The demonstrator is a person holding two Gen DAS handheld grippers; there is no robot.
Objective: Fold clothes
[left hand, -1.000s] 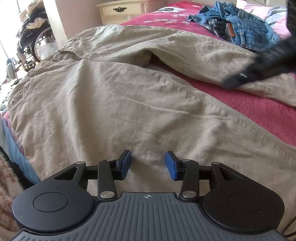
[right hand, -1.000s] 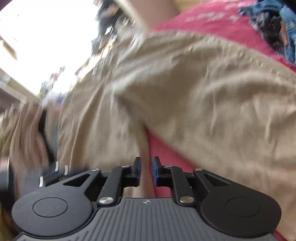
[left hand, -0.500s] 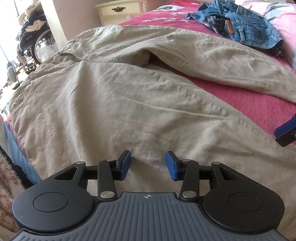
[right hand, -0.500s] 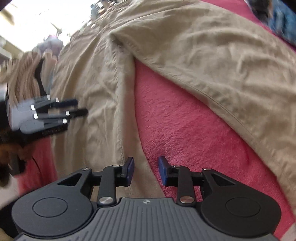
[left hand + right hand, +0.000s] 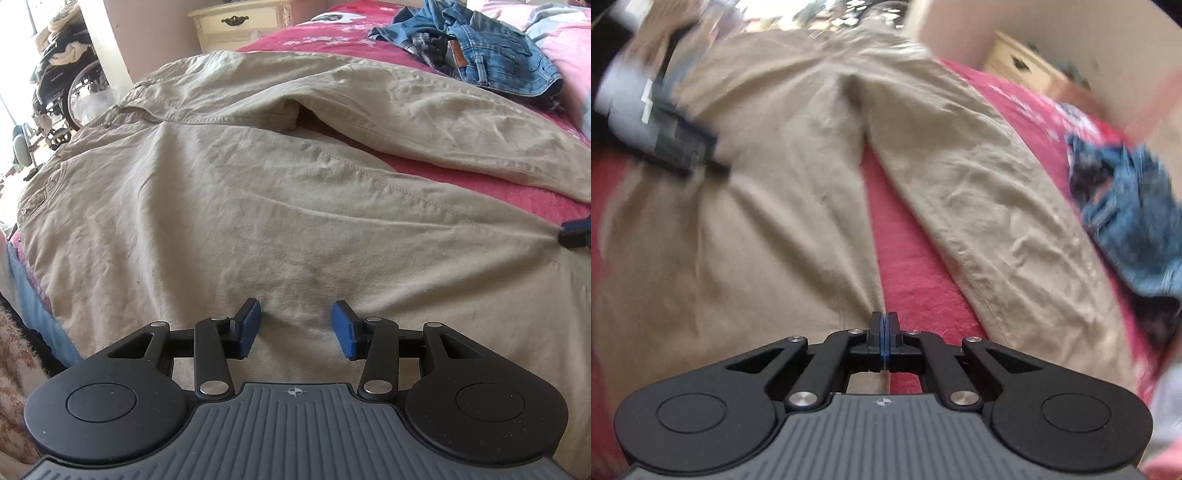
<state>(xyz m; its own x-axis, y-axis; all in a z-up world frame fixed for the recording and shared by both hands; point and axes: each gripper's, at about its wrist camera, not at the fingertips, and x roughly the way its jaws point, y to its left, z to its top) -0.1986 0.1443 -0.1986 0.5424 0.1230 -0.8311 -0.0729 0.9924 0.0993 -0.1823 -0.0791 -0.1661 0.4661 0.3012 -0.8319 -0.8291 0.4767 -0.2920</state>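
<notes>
Khaki trousers point(image 5: 229, 206) lie spread on a red blanket point(image 5: 509, 188), the two legs splayed apart. My left gripper point(image 5: 295, 328) hovers open just above the near leg, with nothing between its blue pads. My right gripper point(image 5: 882, 332) is shut on the inner seam edge of that leg; in the left wrist view its tip point(image 5: 576, 234) shows at the right border, with creases in the cloth running toward it. In the right wrist view the trousers point(image 5: 768, 206) fill the left side, the other leg point(image 5: 990, 206) runs right, and the left gripper point(image 5: 676, 147) appears blurred at the upper left.
A heap of blue jeans point(image 5: 491, 51) lies on the bed beyond the far leg; the jeans point(image 5: 1134, 218) also show at the right of the right wrist view. A cream dresser point(image 5: 240, 22) stands behind the bed. A wheelchair point(image 5: 62, 92) is on the floor at the left.
The right gripper moved to the near leg's inner edge and went from open to shut on it. The left gripper stayed open and nearly still.
</notes>
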